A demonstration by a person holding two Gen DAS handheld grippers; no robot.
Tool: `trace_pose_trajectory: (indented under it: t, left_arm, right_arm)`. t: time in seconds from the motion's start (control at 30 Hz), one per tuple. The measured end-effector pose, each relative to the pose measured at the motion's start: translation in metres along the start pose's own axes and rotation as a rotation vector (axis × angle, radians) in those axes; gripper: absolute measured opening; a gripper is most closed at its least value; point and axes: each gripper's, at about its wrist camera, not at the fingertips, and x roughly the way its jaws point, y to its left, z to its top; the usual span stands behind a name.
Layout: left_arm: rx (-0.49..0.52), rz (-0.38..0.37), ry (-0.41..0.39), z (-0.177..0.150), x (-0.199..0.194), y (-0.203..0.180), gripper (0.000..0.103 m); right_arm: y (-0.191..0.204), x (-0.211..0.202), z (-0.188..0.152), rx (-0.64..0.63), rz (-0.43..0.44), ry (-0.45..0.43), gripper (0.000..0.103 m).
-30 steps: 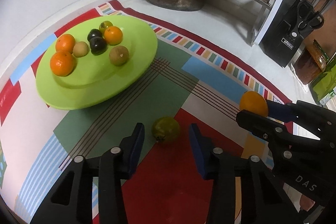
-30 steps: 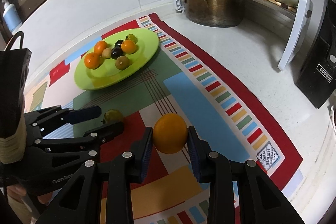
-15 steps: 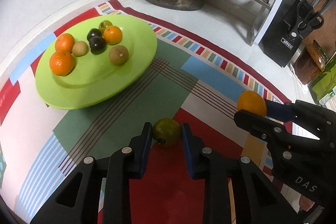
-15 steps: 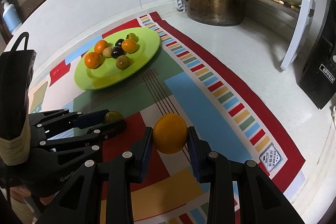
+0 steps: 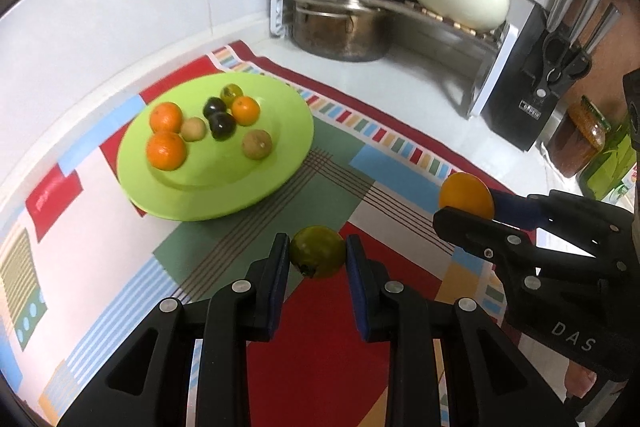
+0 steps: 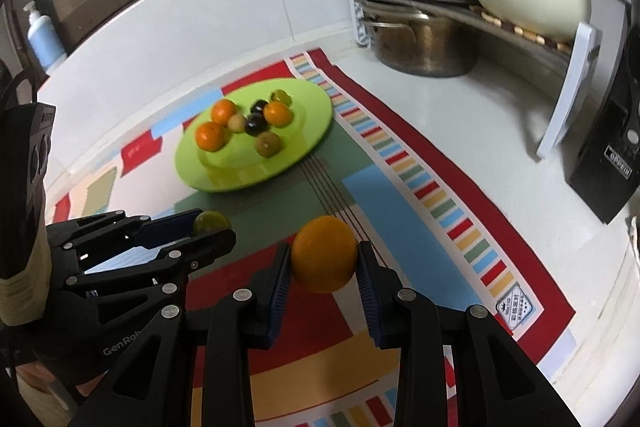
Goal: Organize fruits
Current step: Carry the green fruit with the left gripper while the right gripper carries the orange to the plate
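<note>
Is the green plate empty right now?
No, the green plate already holds several small fruits, including oranges and dark plums.

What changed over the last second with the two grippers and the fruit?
The left gripper closed on the green fruit, which lay loose between open jaws a second ago, and has started lifting it off the mat. The right gripper kept its grip on the orange and rose slightly too. The plate and its fruit stayed put.
</note>
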Motion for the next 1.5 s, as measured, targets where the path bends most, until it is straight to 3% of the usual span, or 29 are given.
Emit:
trace_pose_trajectory:
  t: [0.8, 1.5]
  left_arm:
    - [-0.036, 0.120, -0.174, 0.032, -0.080, 0.022, 0.028]
    - [-0.076, 0.162, -0.180, 0.074, -0.057, 0.067, 0.028]
  right_arm:
    - [0.041, -0.039, 0.045, -0.082, 0.065, -0.138, 0.034]
    - [0.048, 0.000, 0.101, -0.130, 0.052, -0.125, 0.033]
